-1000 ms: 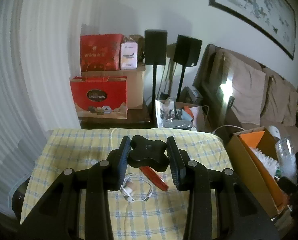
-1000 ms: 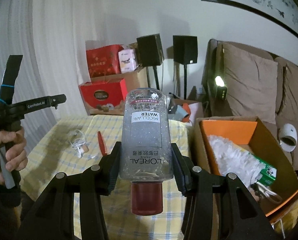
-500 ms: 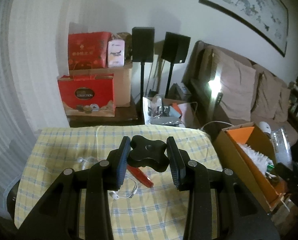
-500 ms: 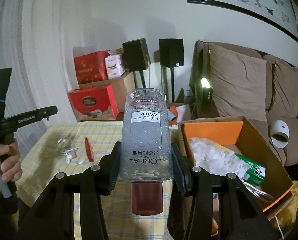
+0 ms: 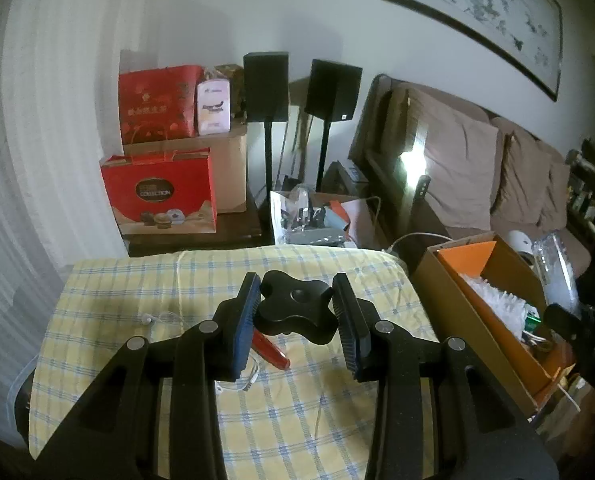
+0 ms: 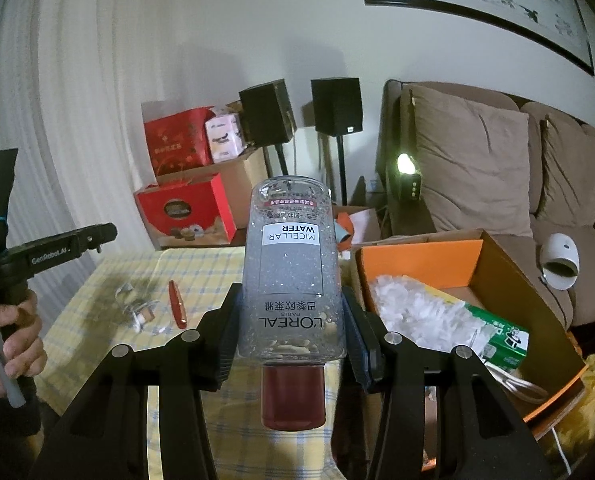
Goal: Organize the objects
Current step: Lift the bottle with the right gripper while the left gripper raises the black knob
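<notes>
Left claw (image 5: 296,309) still clamps black knob (image 5: 295,312), right claw (image 6: 291,322) still bottle (image 6: 291,272), views shifted

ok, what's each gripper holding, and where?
Left gripper: black lobed knob, pinched across its sides. Right gripper: micellar water bottle, clamped on its lower body near the cap.

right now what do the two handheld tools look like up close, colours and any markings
Both are matte black plastic. The left tool has angular linkage arms with triangular cut-outs, silver pivot pins and blue ribbed pads. The right tool has the same build, its pads dark with a blue edge. In the right wrist view, the left tool's body carries white "GenRobot.AI" lettering, and its upright strut a blue band.
</notes>
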`<state>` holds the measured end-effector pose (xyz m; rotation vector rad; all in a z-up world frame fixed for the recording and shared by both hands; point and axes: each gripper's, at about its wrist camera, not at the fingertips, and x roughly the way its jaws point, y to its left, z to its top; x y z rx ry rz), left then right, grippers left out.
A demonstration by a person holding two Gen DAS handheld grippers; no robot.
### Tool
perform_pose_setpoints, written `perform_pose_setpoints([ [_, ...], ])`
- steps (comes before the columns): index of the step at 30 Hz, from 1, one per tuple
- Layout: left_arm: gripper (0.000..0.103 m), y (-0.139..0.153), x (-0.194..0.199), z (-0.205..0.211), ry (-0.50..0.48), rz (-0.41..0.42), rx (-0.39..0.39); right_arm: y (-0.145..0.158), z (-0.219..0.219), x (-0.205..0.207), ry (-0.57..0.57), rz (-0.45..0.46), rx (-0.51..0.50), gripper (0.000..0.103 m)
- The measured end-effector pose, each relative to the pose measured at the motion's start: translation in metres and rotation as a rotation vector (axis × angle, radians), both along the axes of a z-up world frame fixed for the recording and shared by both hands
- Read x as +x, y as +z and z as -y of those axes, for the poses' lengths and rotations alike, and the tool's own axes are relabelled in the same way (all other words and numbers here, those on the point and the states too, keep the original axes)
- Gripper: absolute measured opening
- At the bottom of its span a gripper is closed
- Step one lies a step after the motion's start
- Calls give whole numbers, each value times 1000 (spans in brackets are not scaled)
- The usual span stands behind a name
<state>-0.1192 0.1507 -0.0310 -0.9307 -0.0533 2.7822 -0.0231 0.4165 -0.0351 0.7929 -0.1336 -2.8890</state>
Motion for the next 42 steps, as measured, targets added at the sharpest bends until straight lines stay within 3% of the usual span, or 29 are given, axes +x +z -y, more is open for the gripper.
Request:
perform_pose_setpoints([
  [42,34,-9,6,-28,-82,21,-18,3,-39,-1,-86,8,-13,48],
])
